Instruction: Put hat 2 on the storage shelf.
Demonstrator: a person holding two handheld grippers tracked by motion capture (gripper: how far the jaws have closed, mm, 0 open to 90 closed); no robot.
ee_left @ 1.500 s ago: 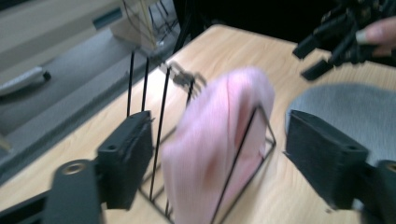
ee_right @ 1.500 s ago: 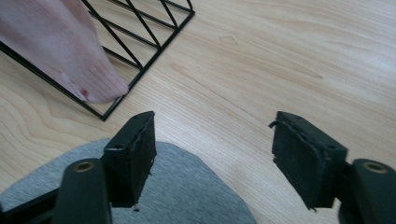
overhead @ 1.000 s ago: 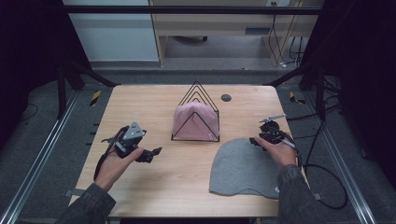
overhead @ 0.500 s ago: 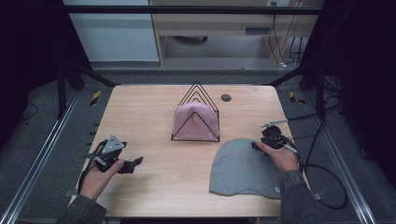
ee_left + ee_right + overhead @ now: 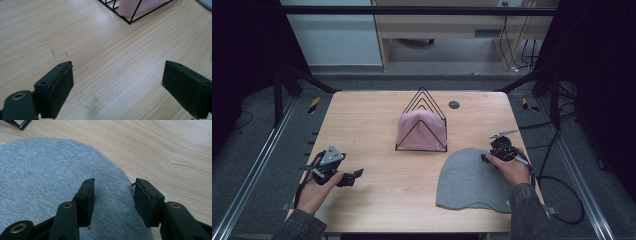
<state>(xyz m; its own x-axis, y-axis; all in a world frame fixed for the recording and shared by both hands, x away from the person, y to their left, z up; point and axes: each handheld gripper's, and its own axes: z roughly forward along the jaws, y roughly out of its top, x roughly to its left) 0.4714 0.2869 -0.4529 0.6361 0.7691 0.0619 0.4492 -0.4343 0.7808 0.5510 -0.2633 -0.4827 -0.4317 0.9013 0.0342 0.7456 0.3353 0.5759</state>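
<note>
A grey beanie (image 5: 469,181) lies flat at the table's front right. My right gripper (image 5: 487,157) sits at its upper right edge. In the right gripper view, the right gripper (image 5: 115,182) is open, its jaws partly apart and astride the grey beanie (image 5: 45,177) near its rim. A pink beanie (image 5: 421,129) stands inside a black wire rack (image 5: 422,100) at mid-table. At the front left my left gripper (image 5: 357,174) is held low over the wood. Seen from its own camera, the left gripper (image 5: 117,71) is wide open over bare wood, with nothing between its jaws.
A small dark round disc (image 5: 454,104) lies behind the rack. The rack's corner (image 5: 130,21) with pink cloth is ahead of the left gripper. A black cable (image 5: 562,200) loops off the table's right side. The wooden table (image 5: 362,125) has bare room on its left half.
My left gripper has drawn back toward the front left corner. The right gripper has shifted slightly down onto the grey beanie's edge.
</note>
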